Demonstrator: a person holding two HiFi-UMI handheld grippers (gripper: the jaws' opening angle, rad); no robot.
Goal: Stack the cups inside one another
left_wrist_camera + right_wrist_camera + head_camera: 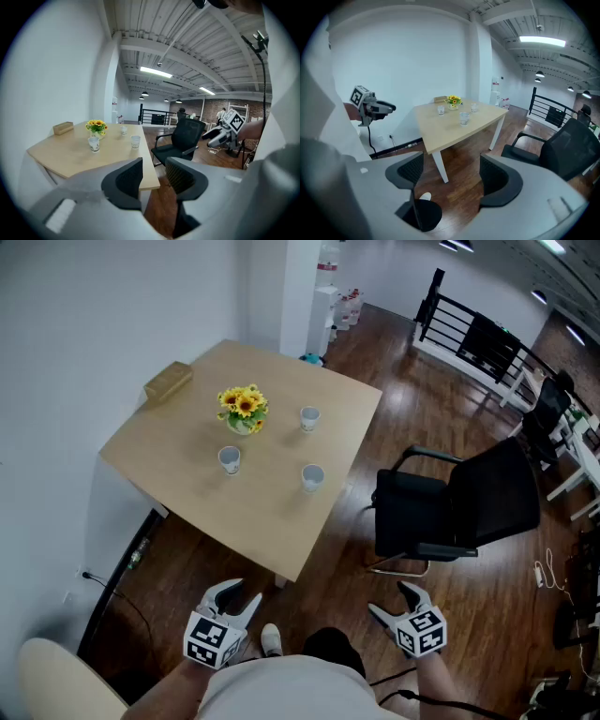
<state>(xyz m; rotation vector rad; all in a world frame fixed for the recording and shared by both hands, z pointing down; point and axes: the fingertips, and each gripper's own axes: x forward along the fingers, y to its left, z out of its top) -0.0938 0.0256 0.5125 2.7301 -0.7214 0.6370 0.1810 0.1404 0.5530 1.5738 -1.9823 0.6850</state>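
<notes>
Three small white cups stand apart on the light wooden table (281, 531): one at the left (230, 459), one nearer the right edge (312, 477), one farther back (309, 418). They also show far off in the left gripper view as cups (93, 144), (135, 141), (123, 131), and in the right gripper view as cups (440, 110), (464, 118), (474, 108). My left gripper (240, 596) (154, 178) and right gripper (390, 600) (452, 176) hang low by my body, well short of the table. Both are open with nothing between their jaws.
A vase of sunflowers (243, 410) and a brown box (168, 381) sit on the table's far side. A black office chair (459, 507) stands right of the table. A cream chair back (56, 676) is at my lower left. A black railing (469, 334) lies beyond.
</notes>
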